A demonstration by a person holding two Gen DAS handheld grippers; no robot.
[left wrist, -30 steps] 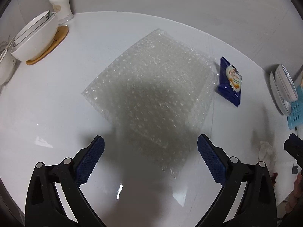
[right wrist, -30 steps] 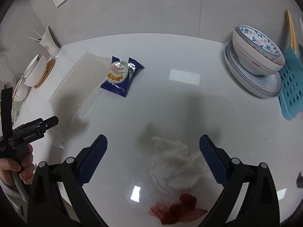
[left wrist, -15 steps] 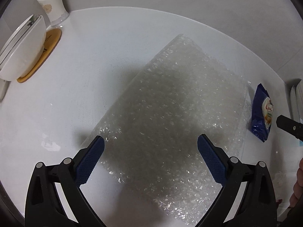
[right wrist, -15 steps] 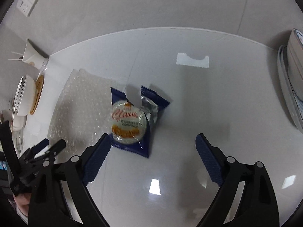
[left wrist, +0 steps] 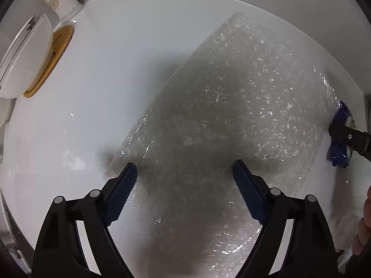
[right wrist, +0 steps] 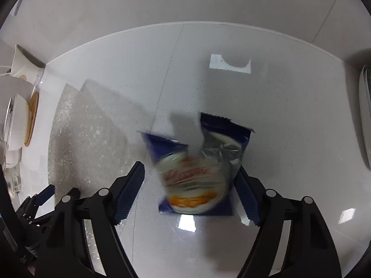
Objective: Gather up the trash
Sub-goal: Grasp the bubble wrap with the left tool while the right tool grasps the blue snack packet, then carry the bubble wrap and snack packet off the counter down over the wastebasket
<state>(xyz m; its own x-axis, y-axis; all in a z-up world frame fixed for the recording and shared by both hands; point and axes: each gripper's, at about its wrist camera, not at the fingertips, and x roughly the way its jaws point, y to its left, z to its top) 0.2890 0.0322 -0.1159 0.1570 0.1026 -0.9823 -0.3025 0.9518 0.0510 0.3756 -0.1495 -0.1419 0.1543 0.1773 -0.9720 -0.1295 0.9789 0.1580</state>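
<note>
A big clear bubble wrap sheet [left wrist: 231,115] lies flat on the white table [left wrist: 116,69]. My left gripper [left wrist: 184,164] points down over its near part. The jaws are closing, with the sheet between and under the blue pads [left wrist: 123,190], which do not pinch it. A blue snack wrapper [right wrist: 197,169] lies on the table beside the bubble wrap [right wrist: 92,127]. My right gripper [right wrist: 190,168] straddles the wrapper with its jaws closing. The right pad [right wrist: 248,199] is at the wrapper's edge, the left pad stands apart. In the left wrist view the wrapper [left wrist: 338,157] shows at the right edge, under the right gripper's finger.
A white bowl [left wrist: 25,53] on a wooden coaster [left wrist: 58,44] and a white cup [left wrist: 60,0] stand at the far left. Stacked plates [right wrist: 365,106] sit at the right edge. A person's fingers [left wrist: 364,220] show at the lower right. The wall runs close behind the table.
Both grippers came lower and their jaws narrowed. The left one moved onto the bubble wrap. The right one left the crumpled tissue and now sits over the blue wrapper.
</note>
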